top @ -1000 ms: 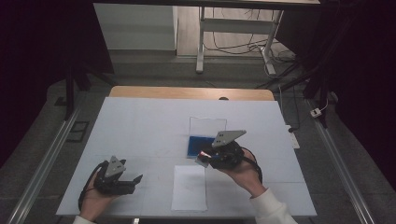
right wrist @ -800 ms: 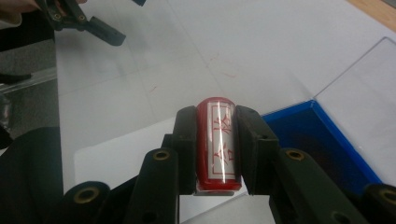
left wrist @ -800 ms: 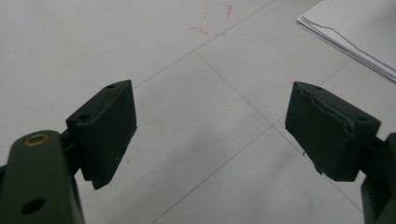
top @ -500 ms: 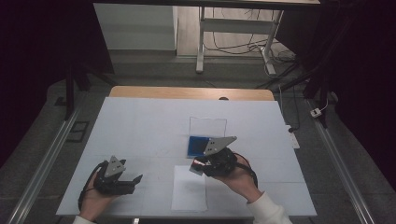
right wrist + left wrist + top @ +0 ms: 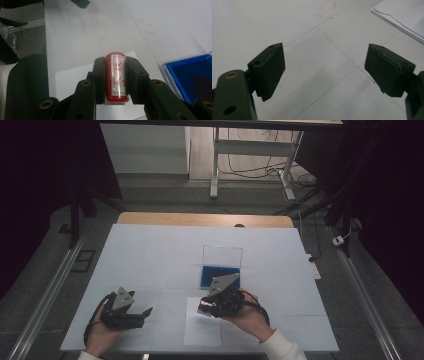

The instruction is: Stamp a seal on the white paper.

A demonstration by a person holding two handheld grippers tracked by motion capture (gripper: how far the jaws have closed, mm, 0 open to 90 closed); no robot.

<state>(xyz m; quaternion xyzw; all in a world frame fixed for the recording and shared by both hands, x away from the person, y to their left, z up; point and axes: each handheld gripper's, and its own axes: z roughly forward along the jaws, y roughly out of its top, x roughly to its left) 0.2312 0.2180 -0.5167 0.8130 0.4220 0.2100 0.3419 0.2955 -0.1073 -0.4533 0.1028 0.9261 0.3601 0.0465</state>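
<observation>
The right tongs (image 5: 115,77) were clamped on a red stamp (image 5: 116,76), held above a white sheet of paper (image 5: 202,335) beside the blue ink pad (image 5: 220,275). The left tongs (image 5: 324,72) stood apart, empty, over the desk (image 5: 150,250).

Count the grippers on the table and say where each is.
2. The left gripper sits open at the table's near left; the right gripper, over the paper sheet, is shut on a red stamp.

a white-covered table (image 5: 150,255) carries everything, its wooden far edge bare. a sheet of paper (image 5: 202,332) lies flat under the right gripper (image 5: 206,307), well right of the left gripper (image 5: 142,312). a blue ink pad (image 5: 220,276) in its open clear case sits just beyond the right gripper.
</observation>
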